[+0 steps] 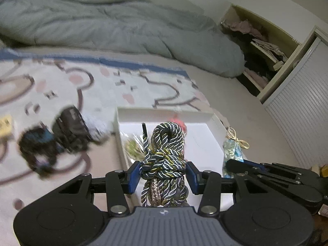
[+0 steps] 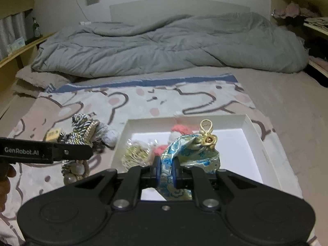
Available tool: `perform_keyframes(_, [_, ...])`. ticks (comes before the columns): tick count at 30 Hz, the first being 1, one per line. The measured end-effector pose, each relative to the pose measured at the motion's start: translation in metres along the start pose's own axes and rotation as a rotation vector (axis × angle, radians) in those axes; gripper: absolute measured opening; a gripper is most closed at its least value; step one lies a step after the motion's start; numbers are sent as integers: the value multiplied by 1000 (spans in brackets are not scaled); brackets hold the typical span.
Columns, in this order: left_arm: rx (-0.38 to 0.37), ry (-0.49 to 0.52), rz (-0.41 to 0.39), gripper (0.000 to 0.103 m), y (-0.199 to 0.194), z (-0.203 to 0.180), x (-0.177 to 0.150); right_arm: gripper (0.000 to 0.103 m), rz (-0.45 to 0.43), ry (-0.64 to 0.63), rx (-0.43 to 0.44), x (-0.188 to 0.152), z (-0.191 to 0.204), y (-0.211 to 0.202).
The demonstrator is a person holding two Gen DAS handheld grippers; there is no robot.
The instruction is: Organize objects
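Note:
My left gripper is shut on a knotted grey, black and gold rope tassel, held above the near left edge of a white open box. My right gripper is shut on a blue and gold brocade pouch with a gold cord knot, held over the box. The box holds a clear packet of gold-green bits and a pink and white soft item. The pouch also shows in the left wrist view, and the tassel in the right wrist view.
The box lies on a bear-patterned blanket on a bed. Black and blue items and a small yellow tag lie left of the box. A grey duvet is bunched behind. Open shelves with clothes stand at right.

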State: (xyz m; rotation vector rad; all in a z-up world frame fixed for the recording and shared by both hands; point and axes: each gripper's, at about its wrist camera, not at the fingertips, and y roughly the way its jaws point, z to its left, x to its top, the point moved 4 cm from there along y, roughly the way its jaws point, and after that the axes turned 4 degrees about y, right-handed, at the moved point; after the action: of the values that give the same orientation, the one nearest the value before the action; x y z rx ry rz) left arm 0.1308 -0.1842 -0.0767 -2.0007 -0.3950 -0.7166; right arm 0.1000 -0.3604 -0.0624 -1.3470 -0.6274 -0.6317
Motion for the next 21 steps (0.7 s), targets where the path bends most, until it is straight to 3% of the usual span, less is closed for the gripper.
perform_keyframes(5, [-37,-57,63,48,26,-2,-15,11,48,6,-19,-10,-10,10])
perform_keyframes(14, [21,-81,137,49,50,4,-31,11,135,-3,15,-26,-6,25])
perform_keyframes(16, [25,-69,130,51,49,4,-30,11,153,5,40,-28,-4,29])
perform_keyframes(18, [26,-56,130,61,48,3,-29,12,178,18,87,-30,-1,33])
perform_keyframes(19, [31,-49,128,62,47,4,-28,13,192,22,116,-32,1,35])
perform_keyframes(21, [39,-34,132,62,46,3,-28,28,213,29,135,-35,3,38])
